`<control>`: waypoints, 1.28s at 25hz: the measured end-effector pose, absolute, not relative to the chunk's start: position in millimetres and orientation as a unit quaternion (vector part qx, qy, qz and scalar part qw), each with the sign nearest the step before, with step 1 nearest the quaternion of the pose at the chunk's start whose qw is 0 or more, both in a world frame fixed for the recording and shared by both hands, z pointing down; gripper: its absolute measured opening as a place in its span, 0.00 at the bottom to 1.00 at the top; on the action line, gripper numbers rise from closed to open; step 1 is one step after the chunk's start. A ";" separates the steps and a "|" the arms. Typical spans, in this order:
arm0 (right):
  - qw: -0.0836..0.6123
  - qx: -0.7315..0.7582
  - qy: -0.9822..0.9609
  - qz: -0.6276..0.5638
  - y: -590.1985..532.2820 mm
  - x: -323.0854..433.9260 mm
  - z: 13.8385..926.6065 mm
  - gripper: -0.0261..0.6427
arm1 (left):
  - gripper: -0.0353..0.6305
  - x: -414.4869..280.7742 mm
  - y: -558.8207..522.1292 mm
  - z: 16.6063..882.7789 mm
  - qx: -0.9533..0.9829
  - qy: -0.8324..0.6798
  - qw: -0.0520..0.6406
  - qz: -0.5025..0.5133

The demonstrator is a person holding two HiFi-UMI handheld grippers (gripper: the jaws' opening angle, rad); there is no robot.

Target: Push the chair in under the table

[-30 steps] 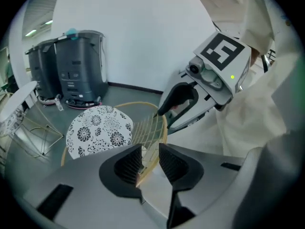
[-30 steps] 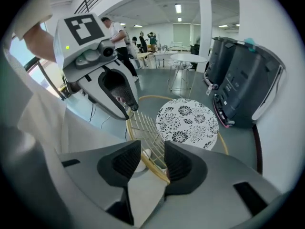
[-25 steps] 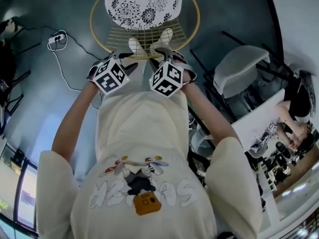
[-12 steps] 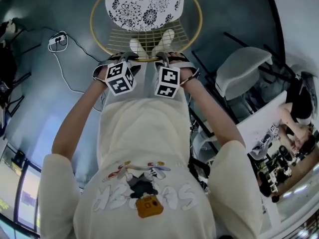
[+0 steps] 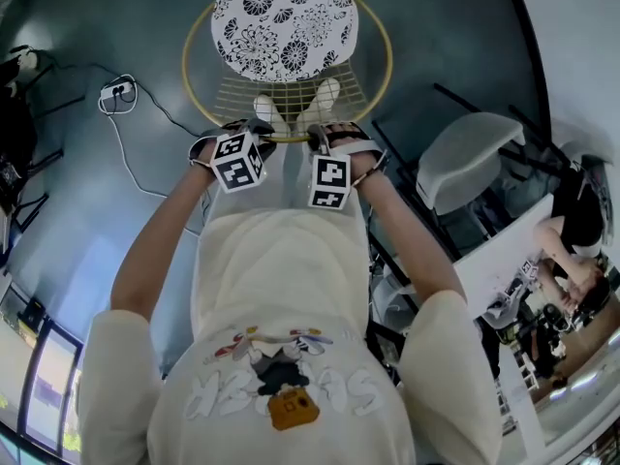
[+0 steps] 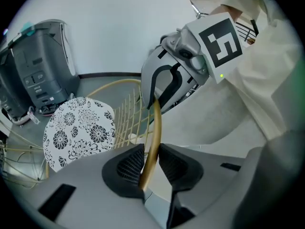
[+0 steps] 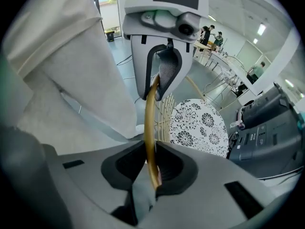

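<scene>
Left tool, right tool: jaws just closed in, each clamped on gold rim of chair. Legs hidden beneath floral cushion; tool tips masked by marker cubes in head view. Chair on floor in front of person, backrest nearest, seat faced away.

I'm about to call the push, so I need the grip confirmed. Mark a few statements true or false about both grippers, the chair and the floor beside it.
1. The left gripper is clamped on the gold rim of the chair. True; its jaws have just been closing onto it.
2. The right gripper hangs empty, clear of the chair. False: it grips the same rim, and its jaws have just been closing on it.
3. A floral cushion lies on the seat. True.
4. A red bag lies on the floor left of the chair. False: a white power strip lies there.
</scene>
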State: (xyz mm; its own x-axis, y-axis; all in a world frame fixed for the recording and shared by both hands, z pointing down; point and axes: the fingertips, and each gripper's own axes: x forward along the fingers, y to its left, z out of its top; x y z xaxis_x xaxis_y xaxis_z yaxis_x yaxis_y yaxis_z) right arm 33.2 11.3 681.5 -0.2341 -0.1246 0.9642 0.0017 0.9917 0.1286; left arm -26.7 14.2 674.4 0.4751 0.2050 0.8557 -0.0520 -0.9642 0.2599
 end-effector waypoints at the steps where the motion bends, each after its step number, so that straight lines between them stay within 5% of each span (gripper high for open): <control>1: 0.617 0.037 -0.784 -0.051 10.8 33.8 681.7 0.14 | 0.19 -26.1 13.4 674.5 0.849 0.045 0.126 0.511; 21: 0.612 0.033 -0.787 -0.074 6.9 44.7 687.0 0.14 | 0.20 -14.2 11.9 681.7 0.859 0.004 0.127 0.496; 32: 0.618 0.045 -0.784 0.017 -39.1 21.3 636.7 0.15 | 0.20 -38.2 -37.6 632.7 0.848 0.067 0.179 0.494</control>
State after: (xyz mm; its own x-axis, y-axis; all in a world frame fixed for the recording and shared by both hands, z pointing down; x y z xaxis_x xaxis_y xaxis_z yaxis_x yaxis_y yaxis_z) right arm 21.3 -39.1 636.7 -0.2311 -0.0496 0.9717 -0.0927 0.9953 0.0288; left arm -38.2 -37.6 632.7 0.5036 0.2909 0.8135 -0.0626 -0.9268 0.3702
